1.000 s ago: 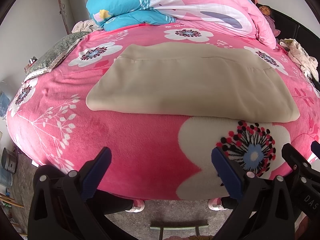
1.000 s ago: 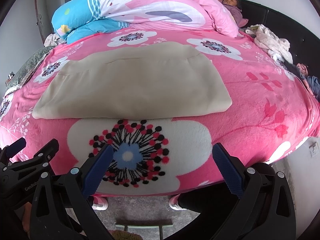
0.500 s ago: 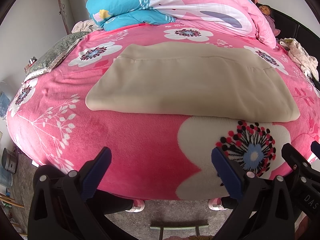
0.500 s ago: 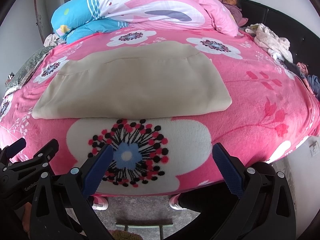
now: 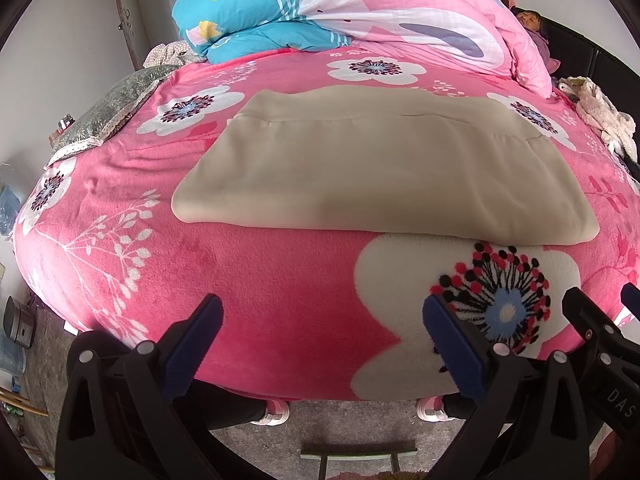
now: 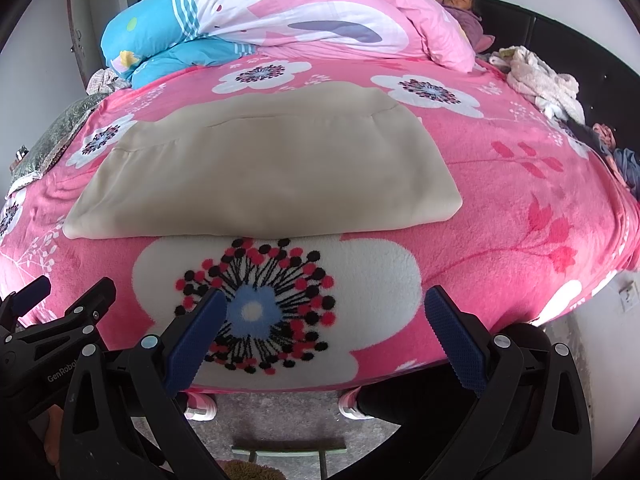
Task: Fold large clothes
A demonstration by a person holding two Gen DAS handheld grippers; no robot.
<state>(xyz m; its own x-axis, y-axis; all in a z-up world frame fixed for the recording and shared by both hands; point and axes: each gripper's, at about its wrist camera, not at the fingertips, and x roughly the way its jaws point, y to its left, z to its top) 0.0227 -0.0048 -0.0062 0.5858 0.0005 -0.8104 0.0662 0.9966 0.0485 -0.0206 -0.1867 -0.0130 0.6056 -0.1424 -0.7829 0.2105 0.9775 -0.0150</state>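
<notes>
A beige garment (image 5: 376, 168) lies folded flat in a wide rectangle on the pink flowered bed cover (image 5: 120, 208). It also shows in the right wrist view (image 6: 260, 172). My left gripper (image 5: 322, 316) is open and empty, held short of the bed's near edge, well back from the garment. My right gripper (image 6: 326, 312) is open and empty, level with the bed's near edge in front of the big white flower print. The right gripper's tip shows at the right of the left wrist view (image 5: 592, 320).
A rolled pink and blue duvet (image 5: 360, 12) lies at the far side of the bed. A doll (image 6: 464, 4) and a heap of clothes (image 6: 540, 80) sit at the far right. A grey patterned cloth (image 5: 108, 112) lies at the left edge. Grey floor lies below.
</notes>
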